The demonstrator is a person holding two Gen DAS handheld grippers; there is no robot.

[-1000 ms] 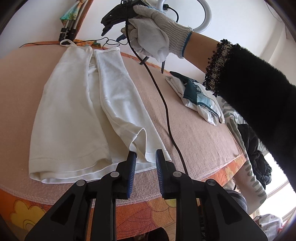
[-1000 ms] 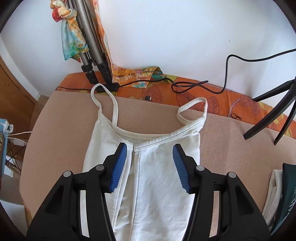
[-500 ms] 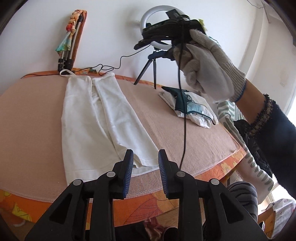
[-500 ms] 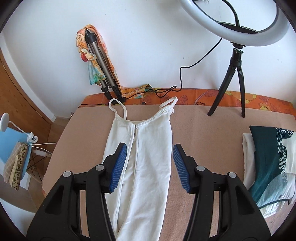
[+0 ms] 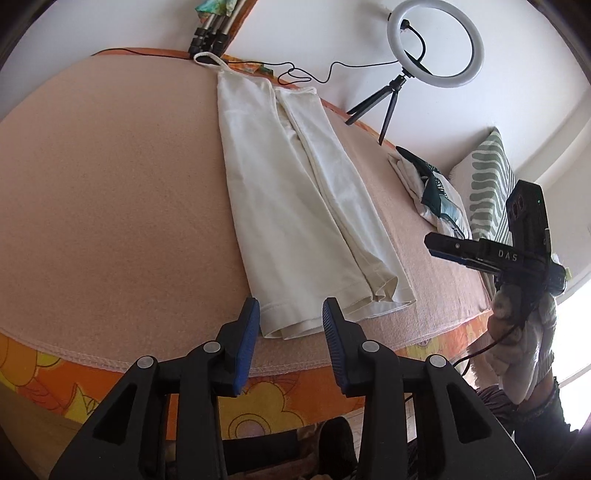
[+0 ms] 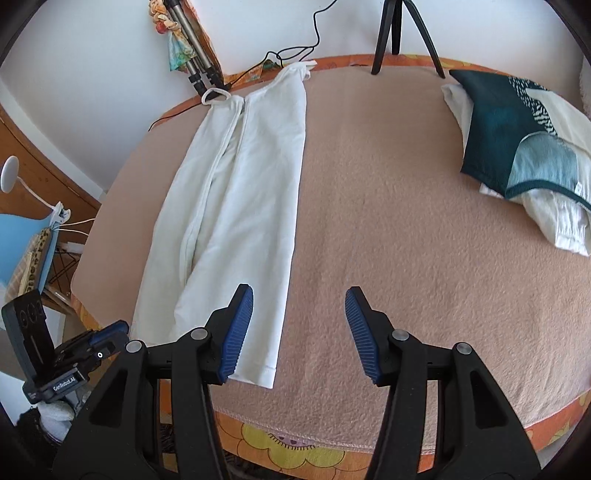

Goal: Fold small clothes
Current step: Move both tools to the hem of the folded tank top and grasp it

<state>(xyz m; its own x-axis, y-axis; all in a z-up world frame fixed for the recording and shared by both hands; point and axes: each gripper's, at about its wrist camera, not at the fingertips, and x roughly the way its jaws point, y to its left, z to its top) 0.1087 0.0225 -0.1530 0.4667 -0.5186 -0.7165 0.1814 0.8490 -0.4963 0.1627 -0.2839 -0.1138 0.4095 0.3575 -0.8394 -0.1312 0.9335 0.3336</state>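
Note:
A white strappy top lies folded lengthwise on the pink blanket, straps at the far edge and hem toward me. My left gripper hovers at the near hem. Its jaws are opening, the hem's left corner shows between them, and the pads do not press it. In the right wrist view the top runs along the left side. My right gripper stands open over the blanket just right of the hem, holding nothing. The left gripper shows at the lower left there.
A folded stack of teal and white clothes lies at the right of the blanket. A ring light on a small tripod and a leaning tripod stand at the back by the wall with a black cable. A striped cushion lies beyond the stack.
The right gripper drew back from the straps to the near hem. The left gripper shifted along the hem and its jaws spread wider. The gloved right hand dropped from top to lower right.

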